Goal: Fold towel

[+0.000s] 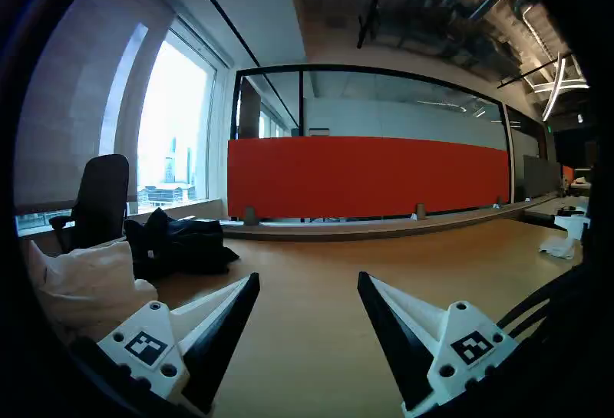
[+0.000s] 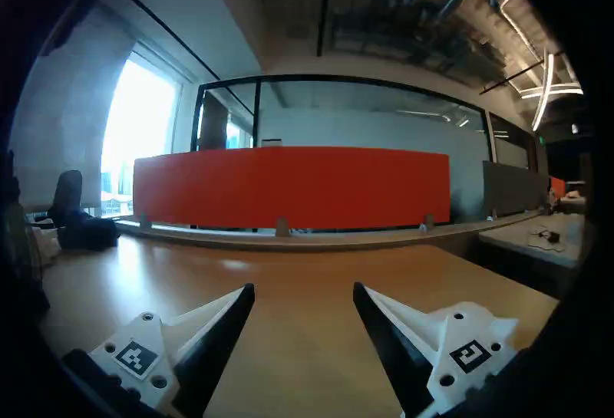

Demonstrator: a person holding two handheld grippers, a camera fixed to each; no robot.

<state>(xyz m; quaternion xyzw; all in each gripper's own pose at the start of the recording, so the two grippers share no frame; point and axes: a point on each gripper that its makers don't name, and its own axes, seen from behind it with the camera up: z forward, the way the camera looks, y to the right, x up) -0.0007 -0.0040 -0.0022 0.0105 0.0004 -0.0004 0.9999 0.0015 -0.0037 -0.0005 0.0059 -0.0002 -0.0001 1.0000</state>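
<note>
Left gripper [image 1: 307,274] is spread wide, and the gap between its two fingers [image 1: 222,326] shows just bare tabletop. Its tips aren't pinching or touching any cloth. Same for the right gripper [image 2: 303,285]: jaws well apart, hovering low over the wood. Each finger has one square marker tag [image 1: 146,347] on its white base, so that's two tags per gripper.

The towel [image 1: 84,287] looks like the pale crumpled heap at the far left of the left gripper view. It sits on the table just beside that gripper's left finger, though I can't tell if they actually touch.

The surface is one long light-wood table [image 1: 322,326] — smooth, with a bit of glare. Behind the towel there's one black bag [image 1: 180,245] lying on the table, and one dark office chair [image 1: 100,199] by the window [image 1: 173,134]. Along the table's far edge runs one red divider panel [image 1: 368,176] standing on small grey feet; I count two of them in each view. Behind it is a glass wall [image 1: 399,103], and the ceiling has exposed pipes plus a bright strip light [image 1: 556,88].

Off to the right there's a second desk [image 2: 537,243] with some small stuff on it — too tiny to make out.
</note>
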